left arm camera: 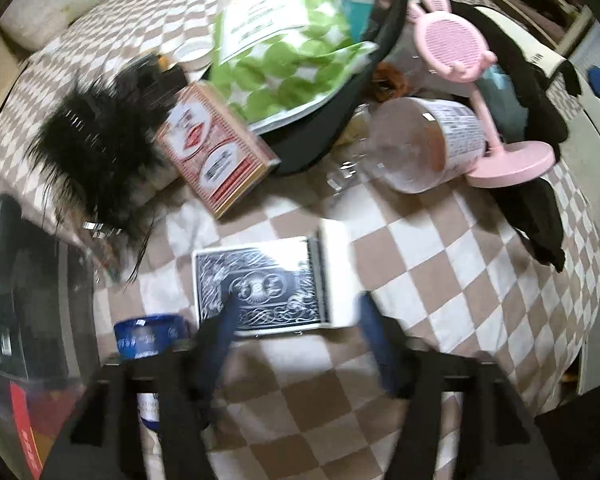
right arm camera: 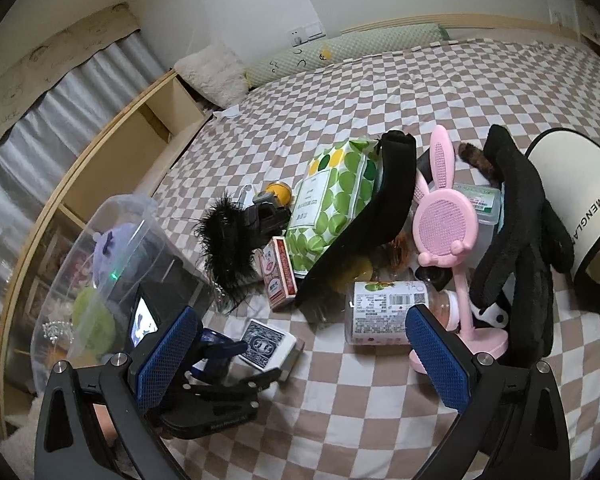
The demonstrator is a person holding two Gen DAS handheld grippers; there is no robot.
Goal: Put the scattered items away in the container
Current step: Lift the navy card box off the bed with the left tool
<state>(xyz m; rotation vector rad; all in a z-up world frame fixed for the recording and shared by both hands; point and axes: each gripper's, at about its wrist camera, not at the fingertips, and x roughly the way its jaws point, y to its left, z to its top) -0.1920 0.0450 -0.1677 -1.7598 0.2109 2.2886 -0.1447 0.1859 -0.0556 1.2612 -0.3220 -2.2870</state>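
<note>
Checkered bedspread [right arm camera: 440, 92] carrying clutter: blue card deck [left arm camera: 260, 284], red card box [left arm camera: 214, 148], black feather tuft [left arm camera: 96, 148], toppled clear jar [left arm camera: 424, 144], pink rabbit-eared stand [left arm camera: 512, 164] (base flat), blue tin [left arm camera: 150, 336].

The bedsheet [right arm camera: 380, 400] is matt checked cloth. The pink mirror stand [right arm camera: 444, 232] is smooth plastic, the green-dotted packet [right arm camera: 328, 208] glossy film. The feather piece [left arm camera: 96, 152] looks fluffy, the container [right arm camera: 112, 280] clear plastic.
</note>
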